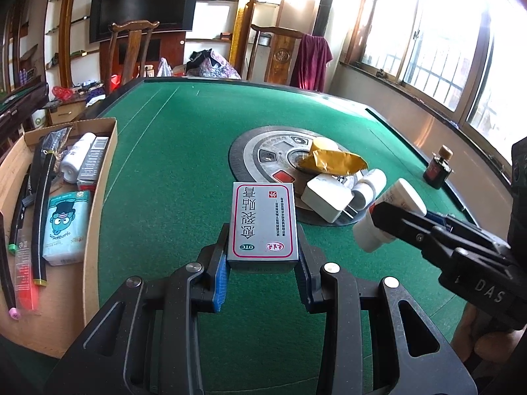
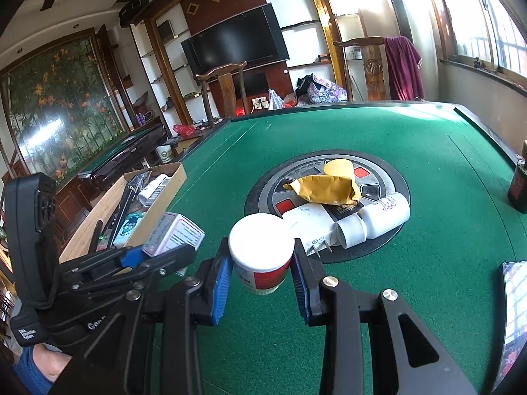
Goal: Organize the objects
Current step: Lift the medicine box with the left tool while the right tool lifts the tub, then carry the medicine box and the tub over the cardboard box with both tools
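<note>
My left gripper [image 1: 263, 263] is shut on a grey medicine box [image 1: 263, 223] with a red border and Chinese print, held above the green felt table [image 1: 171, 171]. In the right wrist view the same medicine box [image 2: 174, 235] shows at the left, in the left gripper [image 2: 158, 256]. My right gripper [image 2: 262, 279] is shut on a white bottle [image 2: 262, 253] with a red-banded label. That white bottle [image 1: 388, 217] also shows at the right of the left wrist view, in the right gripper [image 1: 392, 220]. An open cardboard box [image 1: 98, 177] lies at the table's left edge.
On the round centre panel [image 2: 388, 177] lie a yellow-brown packet [image 2: 326, 189], a white charger [image 2: 309, 220] and two white bottles [image 2: 378, 217]. A small dark bottle [image 1: 438, 168] stands near the right edge. The cardboard box holds tissues [image 1: 66, 223], tubes and pens. A glossy object [image 2: 513, 312] lies bottom right.
</note>
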A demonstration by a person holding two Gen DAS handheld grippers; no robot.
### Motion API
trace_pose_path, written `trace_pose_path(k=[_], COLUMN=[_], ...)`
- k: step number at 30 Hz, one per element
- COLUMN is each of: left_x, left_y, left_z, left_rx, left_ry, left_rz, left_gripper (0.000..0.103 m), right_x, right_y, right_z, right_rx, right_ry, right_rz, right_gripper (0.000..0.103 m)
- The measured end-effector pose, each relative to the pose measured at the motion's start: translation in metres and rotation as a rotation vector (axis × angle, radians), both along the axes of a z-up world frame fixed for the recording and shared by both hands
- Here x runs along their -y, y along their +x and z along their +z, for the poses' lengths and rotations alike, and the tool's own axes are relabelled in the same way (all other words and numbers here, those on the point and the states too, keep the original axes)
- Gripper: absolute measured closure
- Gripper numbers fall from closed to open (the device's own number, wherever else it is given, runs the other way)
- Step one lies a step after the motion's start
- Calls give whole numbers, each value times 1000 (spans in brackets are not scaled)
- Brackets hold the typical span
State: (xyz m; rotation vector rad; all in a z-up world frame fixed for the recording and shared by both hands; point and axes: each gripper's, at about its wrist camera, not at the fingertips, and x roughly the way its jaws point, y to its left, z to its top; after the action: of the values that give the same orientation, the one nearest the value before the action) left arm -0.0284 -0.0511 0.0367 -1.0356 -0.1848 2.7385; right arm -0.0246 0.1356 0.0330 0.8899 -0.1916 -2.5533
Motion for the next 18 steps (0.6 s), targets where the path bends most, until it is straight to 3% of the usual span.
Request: trace_pose_path(k=[18], left_x=[45], left_y=[29], left_z=[20], left_rx=[-65], left_ry=[130], left_rz=[97], left_gripper=[70], right_x=[11], right_y=[3], right_z=[3], right_rx=[-19], right_ry=[-12], right_rz=[0], right_gripper=[69])
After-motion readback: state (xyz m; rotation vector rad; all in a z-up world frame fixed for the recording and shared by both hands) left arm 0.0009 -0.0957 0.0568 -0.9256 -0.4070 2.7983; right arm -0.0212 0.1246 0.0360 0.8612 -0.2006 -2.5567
